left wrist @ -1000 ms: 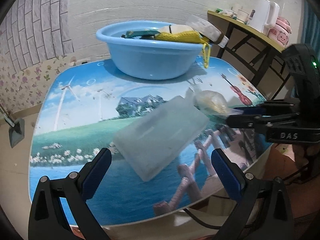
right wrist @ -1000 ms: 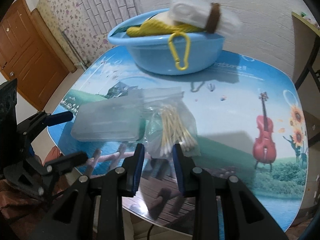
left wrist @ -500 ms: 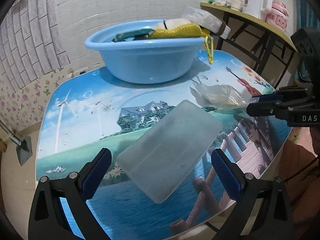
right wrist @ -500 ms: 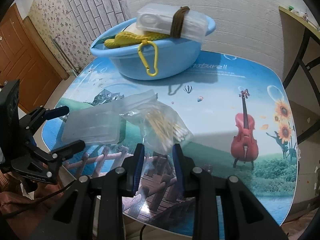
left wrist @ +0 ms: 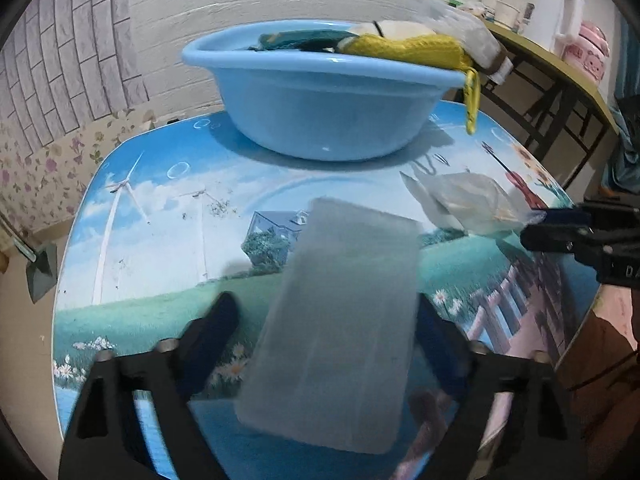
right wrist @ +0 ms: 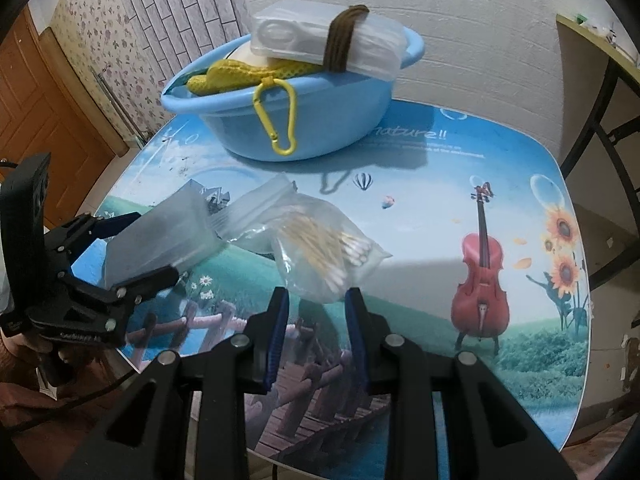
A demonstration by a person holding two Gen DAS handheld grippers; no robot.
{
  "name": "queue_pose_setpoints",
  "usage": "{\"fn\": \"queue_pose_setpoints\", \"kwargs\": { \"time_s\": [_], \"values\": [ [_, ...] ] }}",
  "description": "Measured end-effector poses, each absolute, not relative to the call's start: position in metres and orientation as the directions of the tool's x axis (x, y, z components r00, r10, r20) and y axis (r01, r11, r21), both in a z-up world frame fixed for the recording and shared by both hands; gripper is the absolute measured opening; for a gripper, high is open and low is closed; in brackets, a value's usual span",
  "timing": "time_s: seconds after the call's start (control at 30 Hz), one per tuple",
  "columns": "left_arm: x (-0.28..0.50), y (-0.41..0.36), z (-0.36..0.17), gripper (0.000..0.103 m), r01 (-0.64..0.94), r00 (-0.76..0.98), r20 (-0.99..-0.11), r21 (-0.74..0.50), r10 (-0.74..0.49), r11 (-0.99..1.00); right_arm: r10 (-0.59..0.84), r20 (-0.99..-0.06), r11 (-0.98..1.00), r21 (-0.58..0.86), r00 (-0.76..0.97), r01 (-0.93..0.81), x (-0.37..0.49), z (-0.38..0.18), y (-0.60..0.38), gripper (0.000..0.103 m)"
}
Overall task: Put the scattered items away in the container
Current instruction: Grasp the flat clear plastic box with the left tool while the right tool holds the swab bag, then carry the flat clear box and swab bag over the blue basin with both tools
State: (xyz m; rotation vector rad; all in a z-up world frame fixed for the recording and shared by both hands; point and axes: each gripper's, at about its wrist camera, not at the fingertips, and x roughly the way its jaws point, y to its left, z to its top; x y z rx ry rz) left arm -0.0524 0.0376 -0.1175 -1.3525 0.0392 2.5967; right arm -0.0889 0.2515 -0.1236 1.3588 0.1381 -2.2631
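The frosted plastic case [left wrist: 340, 320] lies between the fingers of the left tongs [left wrist: 326, 328], in front of the blue basin [left wrist: 320, 108]; motion blur smears its edges, and whether the pads actually press its sides or whether it is off the worktop [left wrist: 160, 216] cannot be told. In the right wrist view the same case [right wrist: 160, 236] sits between the left tongs' two fingers, left of the basin's front. One clear zip bag of cotton swabs [right wrist: 316, 244] lies on the worktop in front of the basin [right wrist: 304, 120], just beside the case; the right tongs [right wrist: 314, 312] stand released, their blue pads spread at the bag's near edge, and contact is hard to make out. Inside the basin the load is only partly visible: one yellow mesh pouch [right wrist: 240, 74] with one yellow carabiner [right wrist: 280, 120] hanging over the rim, and one translucent box bound by a brown band [right wrist: 324, 40] resting on top; a dark green item behind them is too hidden to name. Beyond the basin, to its right in the left wrist view, a side shelf [left wrist: 560, 68] carries a white kettle [left wrist: 556, 16] and a pink appliance [left wrist: 590, 48].
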Motion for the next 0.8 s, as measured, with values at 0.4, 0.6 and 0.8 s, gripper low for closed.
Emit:
{"fn": "queue_pose_setpoints", "kwargs": {
  "time_s": [0.4, 0.6, 0.8],
  "values": [
    [-0.064, 0.019, -0.116, 0.063, -0.101, -0.565, -0.814, -0.092, 0.134, -0.991, -0.35, -0.857, -0.876, 0.155, -0.379, 0.458, -0.091, -0.125, 0.249, 0.029],
    [-0.059, 0.014, -0.113, 0.064, -0.088, -0.558, -0.816, -0.117, 0.147, -0.989, -0.394, -0.86, -0.83, 0.181, -0.325, 0.527, -0.083, -0.126, 0.237, 0.029],
    [-0.055, 0.01, -0.113, 0.069, -0.073, -0.548, -0.824, -0.124, 0.144, -0.99, -0.457, -0.846, -0.756, 0.207, -0.275, 0.621, -0.066, -0.121, 0.219, 0.04]
  ]
}}
